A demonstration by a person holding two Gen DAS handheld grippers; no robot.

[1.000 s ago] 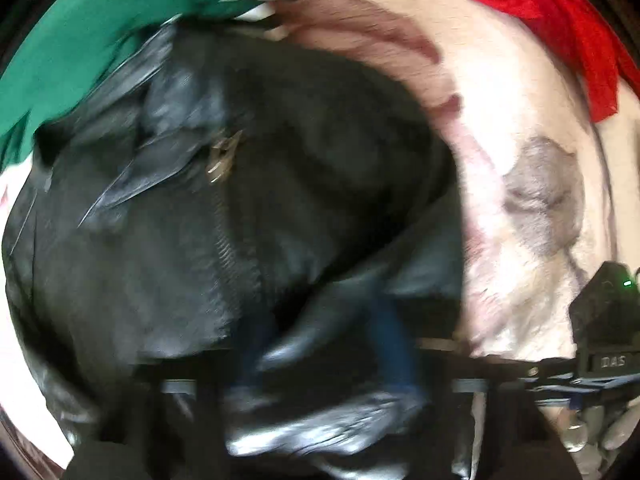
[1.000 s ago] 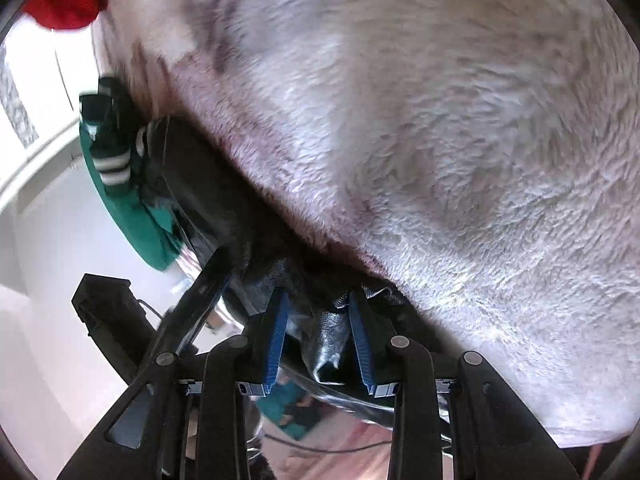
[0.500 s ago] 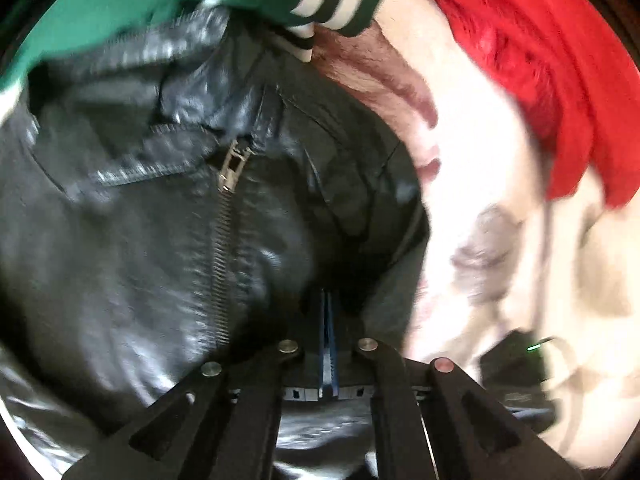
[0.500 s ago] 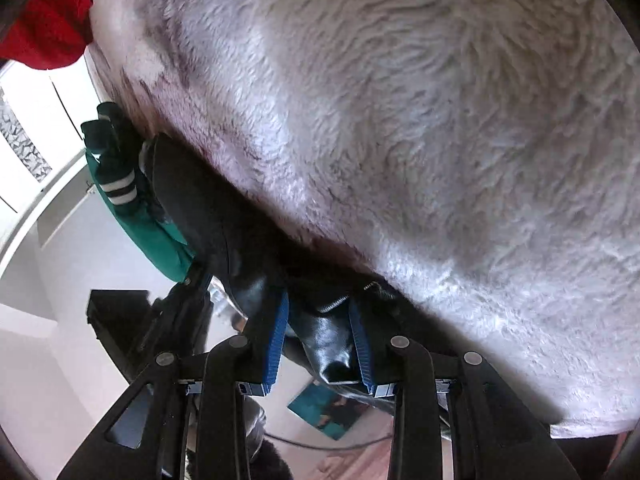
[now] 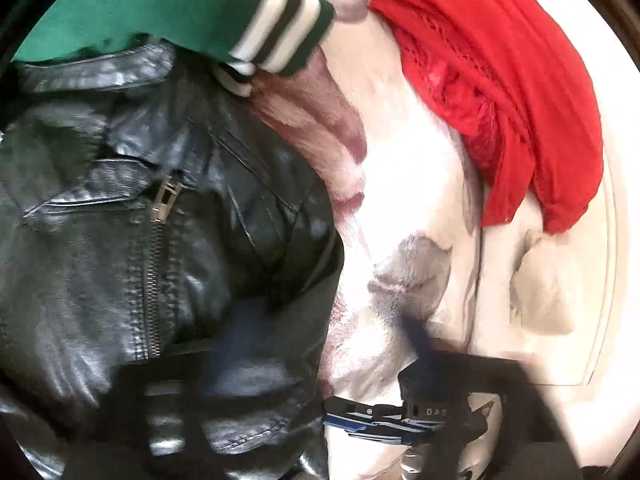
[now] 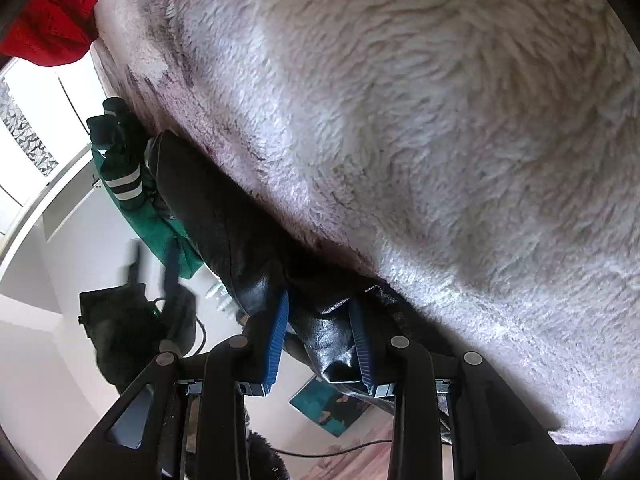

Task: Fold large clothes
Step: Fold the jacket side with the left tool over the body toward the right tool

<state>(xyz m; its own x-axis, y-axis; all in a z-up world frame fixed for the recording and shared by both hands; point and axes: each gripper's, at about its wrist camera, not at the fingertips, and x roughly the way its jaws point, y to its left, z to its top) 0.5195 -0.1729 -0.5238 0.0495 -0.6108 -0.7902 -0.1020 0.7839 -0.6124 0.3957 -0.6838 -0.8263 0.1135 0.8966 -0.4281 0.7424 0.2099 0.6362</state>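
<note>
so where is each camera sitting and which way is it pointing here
Left wrist: rides the left tongs, looking down on the black leather jacket; its own fingers are a dark blur at the bottom, and the right tongs show at lower right.
Right wrist: rides the right tongs, looking low along the fleece blanket; blue pads clamp a jacket fold.
Shared: jacket, blanket, green varsity jacket, red garment.

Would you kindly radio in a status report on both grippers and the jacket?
Right gripper pinching black leather jacket edge. Left gripper blurred, state unclear. Green sleeve overlaps jacket collar; red garment lies apart on the fleece blanket.
</note>
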